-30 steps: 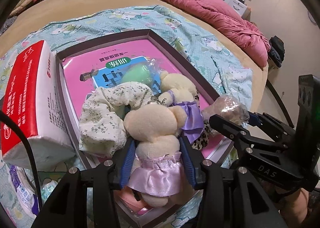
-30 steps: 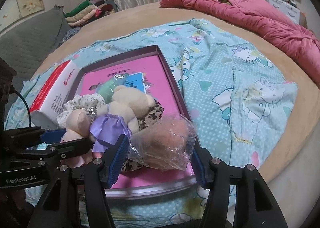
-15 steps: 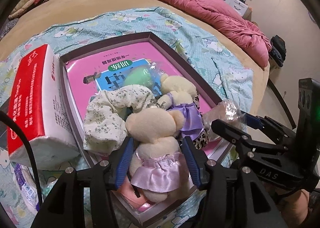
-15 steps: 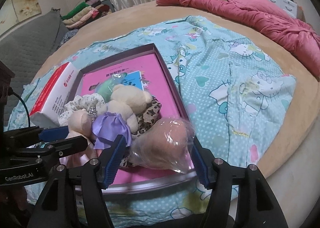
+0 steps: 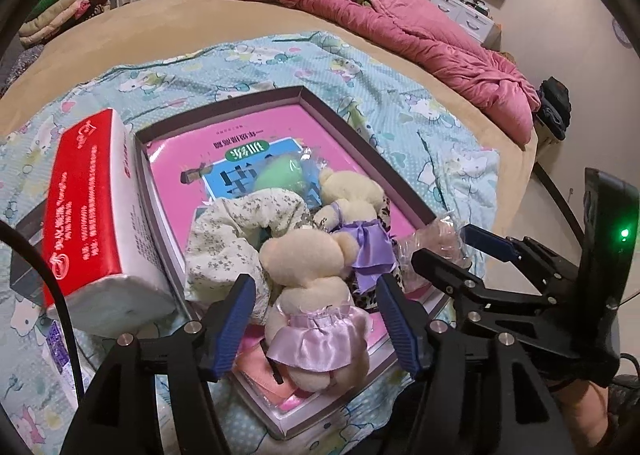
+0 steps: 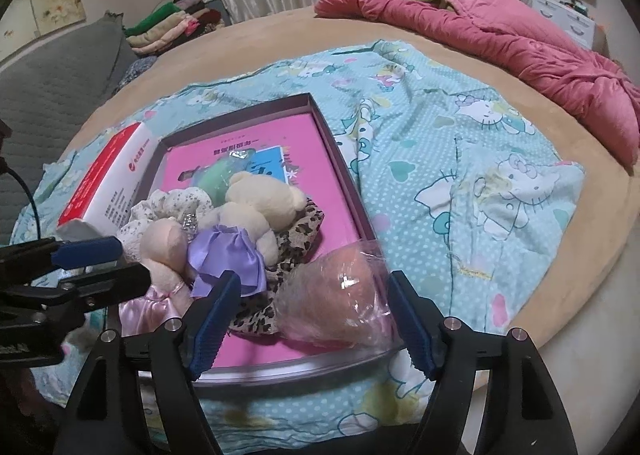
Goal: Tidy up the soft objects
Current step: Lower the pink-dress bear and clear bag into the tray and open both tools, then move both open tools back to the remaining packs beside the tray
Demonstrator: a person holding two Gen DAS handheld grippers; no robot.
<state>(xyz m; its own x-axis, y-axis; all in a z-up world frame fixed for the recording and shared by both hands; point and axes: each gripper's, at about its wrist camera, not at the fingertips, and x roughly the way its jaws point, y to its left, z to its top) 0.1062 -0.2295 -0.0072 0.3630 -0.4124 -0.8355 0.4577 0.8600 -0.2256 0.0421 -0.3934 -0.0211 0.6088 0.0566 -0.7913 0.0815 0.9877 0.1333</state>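
- The left gripper point(image 5: 312, 319) stands open around the pink-skirted bear point(image 5: 316, 311); its blue pads flank the bear's body with a gap on each side, so nothing is gripped.
- The right gripper point(image 6: 316, 315) is likewise open, its pads either side of the bagged pink toy point(image 6: 340, 303), which lies at the near edge of the box point(image 6: 340, 171).
- Judged from this, both toys are being left in the box. To do it well, draw each gripper straight back and slightly up, pads wide, so no skirt or plastic catches and drags the toy out.
- The bagged toy sits close to the rim; a nudge inward may be safer.
- The box lies on the bed point(image 6: 480, 159) and holds a pink book point(image 5: 248, 143), a green bagged toy point(image 5: 280, 175), a floral scrunchie point(image 5: 232, 235), a purple-skirted bear point(image 5: 356, 207) and a leopard scrunchie point(image 6: 296, 231), all clustered at its near end.
- A tissue pack point(image 5: 88, 215) lies just beside the box's left wall.
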